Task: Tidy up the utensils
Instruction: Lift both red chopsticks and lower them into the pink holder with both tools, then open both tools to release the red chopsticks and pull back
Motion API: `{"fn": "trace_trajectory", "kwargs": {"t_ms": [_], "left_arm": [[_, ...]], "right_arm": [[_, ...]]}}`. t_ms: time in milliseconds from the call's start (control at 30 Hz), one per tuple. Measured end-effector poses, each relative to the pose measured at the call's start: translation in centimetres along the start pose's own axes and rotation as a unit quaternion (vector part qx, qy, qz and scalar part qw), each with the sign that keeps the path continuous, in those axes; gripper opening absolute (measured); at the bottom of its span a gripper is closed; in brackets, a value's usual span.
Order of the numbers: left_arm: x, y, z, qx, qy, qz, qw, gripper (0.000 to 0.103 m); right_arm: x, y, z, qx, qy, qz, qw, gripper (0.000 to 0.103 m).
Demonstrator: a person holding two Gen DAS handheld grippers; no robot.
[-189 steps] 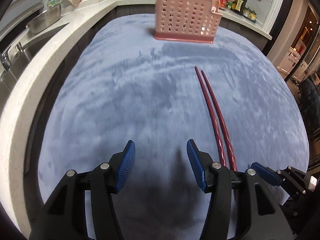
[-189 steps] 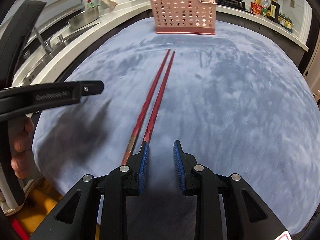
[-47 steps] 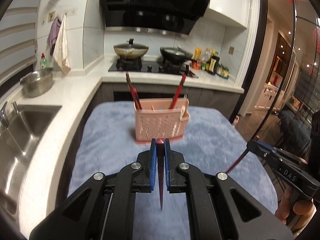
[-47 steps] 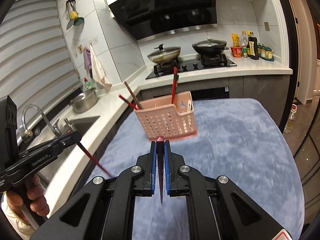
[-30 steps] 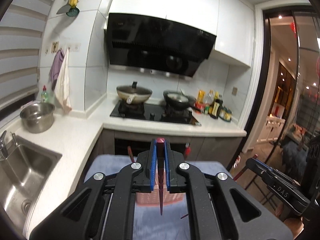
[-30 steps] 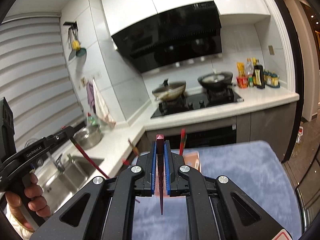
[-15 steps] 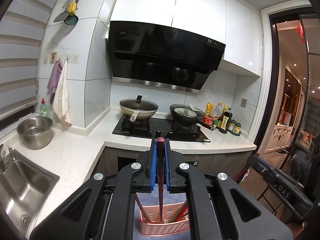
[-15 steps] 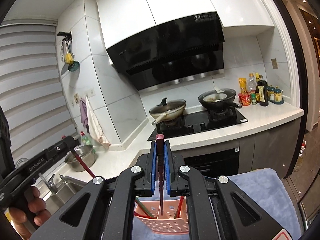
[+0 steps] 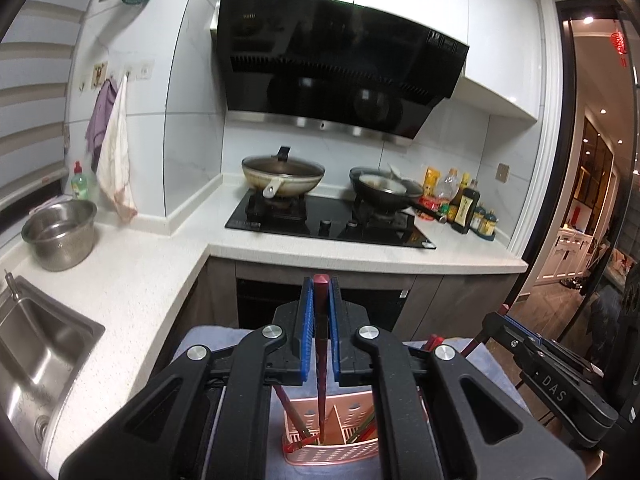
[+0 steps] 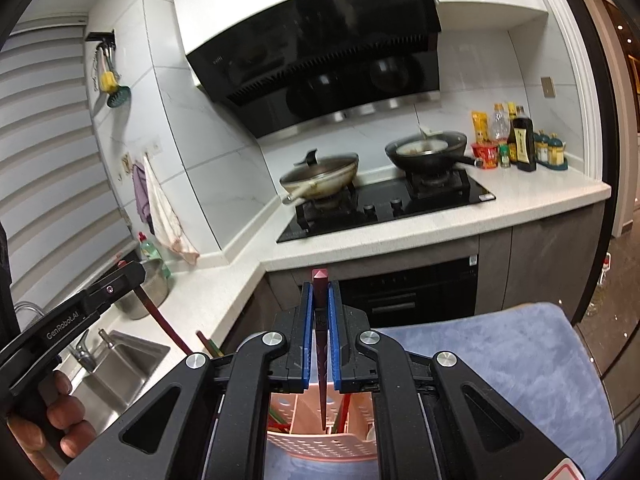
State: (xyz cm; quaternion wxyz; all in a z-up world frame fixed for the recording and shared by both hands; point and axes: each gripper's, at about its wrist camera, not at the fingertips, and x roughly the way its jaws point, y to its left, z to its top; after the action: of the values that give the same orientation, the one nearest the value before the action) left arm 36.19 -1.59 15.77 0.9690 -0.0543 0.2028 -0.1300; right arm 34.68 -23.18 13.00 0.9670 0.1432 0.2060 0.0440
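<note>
My left gripper [image 9: 320, 300] is shut on a dark red chopstick [image 9: 321, 364] held upright, its tip down inside the pink perforated utensil basket [image 9: 336, 446] below. My right gripper [image 10: 320, 304] is shut on a second dark red chopstick [image 10: 321, 360], also upright with its tip in the same pink basket [image 10: 320, 446]. Other red chopsticks [image 9: 290, 408] lean in the basket. The right gripper shows at the right of the left wrist view [image 9: 500, 322]. The left gripper shows at the left of the right wrist view [image 10: 134, 274].
The basket stands on a blue-grey cloth [image 10: 500, 360] over a table. Behind is a white counter [image 9: 132, 280] with a sink [image 9: 36, 356], a steel pot [image 9: 60, 234], a hob with two pans [image 9: 284, 178] and sauce bottles [image 10: 520, 144].
Both grippers have carried their chopsticks from the cloth up over the basket and turned them upright. In the last half second both have come lower, with the tips now inside the basket.
</note>
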Motion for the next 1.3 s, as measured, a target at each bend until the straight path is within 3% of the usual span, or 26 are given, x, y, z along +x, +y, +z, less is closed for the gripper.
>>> {"fn": "trace_trajectory", "kwargs": {"t_ms": [533, 667, 733, 900, 967, 1167, 1300], "left_arm": [[2.2, 0.3, -2.1, -0.018, 0.041, -0.004, 0.999, 0.008], [1.1, 0.3, -2.5, -0.022, 0.027, 0.006, 0.9994, 0.044], [0.6, 0.2, -2.5, -0.021, 0.022, 0.009, 0.9995, 0.045], [-0.5, -0.1, -3.4, -0.022, 0.033, 0.027, 0.9988, 0.061], [-1.1, -0.4, -3.9, -0.015, 0.034, 0.037, 0.9986, 0.062], [-3.3, -0.9, -5.7, -0.008, 0.048, 0.066, 0.9966, 0.081], [-4.7, -1.2, -6.9, 0.001, 0.057, 0.077, 0.9954, 0.085]], "right_arm": [[4.0, -0.8, -2.9, -0.005, 0.07, -0.01, 0.998, 0.008], [3.2, -0.7, -3.0, -0.004, 0.064, -0.014, 0.998, 0.023], [2.4, -0.7, -3.0, -0.004, 0.058, -0.014, 0.998, 0.032], [0.6, -0.1, -3.7, -0.014, 0.058, -0.016, 0.998, 0.037], [-0.1, 0.3, -4.2, -0.021, 0.062, -0.018, 0.998, 0.038], [-2.8, 1.4, -6.1, -0.051, 0.069, -0.026, 0.996, 0.055], [-4.6, 2.1, -7.4, -0.076, 0.075, -0.038, 0.994, 0.062]]}}
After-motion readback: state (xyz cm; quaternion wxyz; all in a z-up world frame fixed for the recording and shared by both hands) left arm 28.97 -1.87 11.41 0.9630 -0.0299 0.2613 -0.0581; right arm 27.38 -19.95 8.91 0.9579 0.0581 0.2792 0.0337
